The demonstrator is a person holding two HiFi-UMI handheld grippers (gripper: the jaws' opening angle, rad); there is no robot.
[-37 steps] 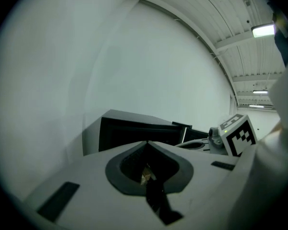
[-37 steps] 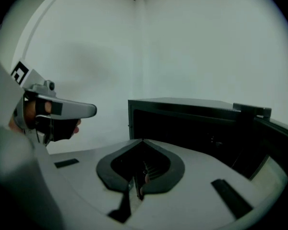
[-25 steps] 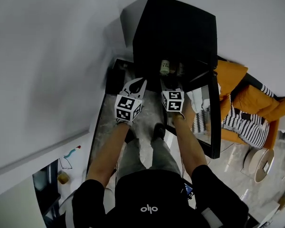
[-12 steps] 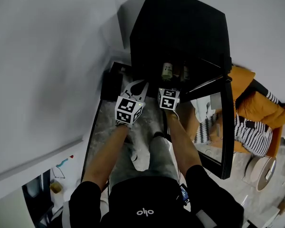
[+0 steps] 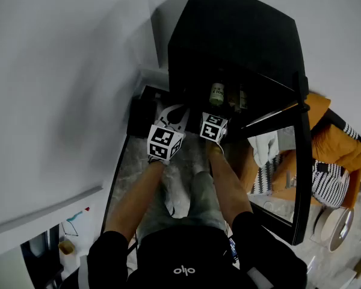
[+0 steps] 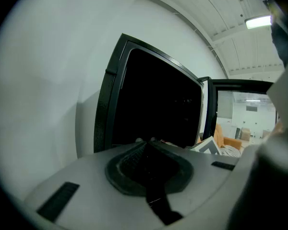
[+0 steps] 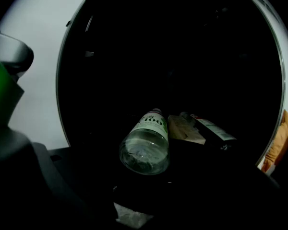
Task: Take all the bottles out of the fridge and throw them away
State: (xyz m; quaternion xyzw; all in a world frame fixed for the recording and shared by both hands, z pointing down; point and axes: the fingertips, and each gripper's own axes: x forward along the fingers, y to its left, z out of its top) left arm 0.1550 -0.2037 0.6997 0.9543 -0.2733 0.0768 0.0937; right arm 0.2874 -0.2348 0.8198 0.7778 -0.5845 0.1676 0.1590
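Facing clear bottle at 12 o'clock, your right claw is spread; left claw pressed together, empty. Risk: lying bottle rolls from your pinch.

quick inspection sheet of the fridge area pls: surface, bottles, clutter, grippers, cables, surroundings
surface: fridge shelf, too dark to judge
job's things: clear bottle on its side, base outward; dark labelled bottle lying to its right; both inside the fridge, door open
clutter: pale flat item between the bottles, cannot identify
grippers: left gripper shut, empty, outside the fridge; right gripper at the opening, jaw state too dark to read
cables: nothing seen
surroundings: white wall, orange sofa
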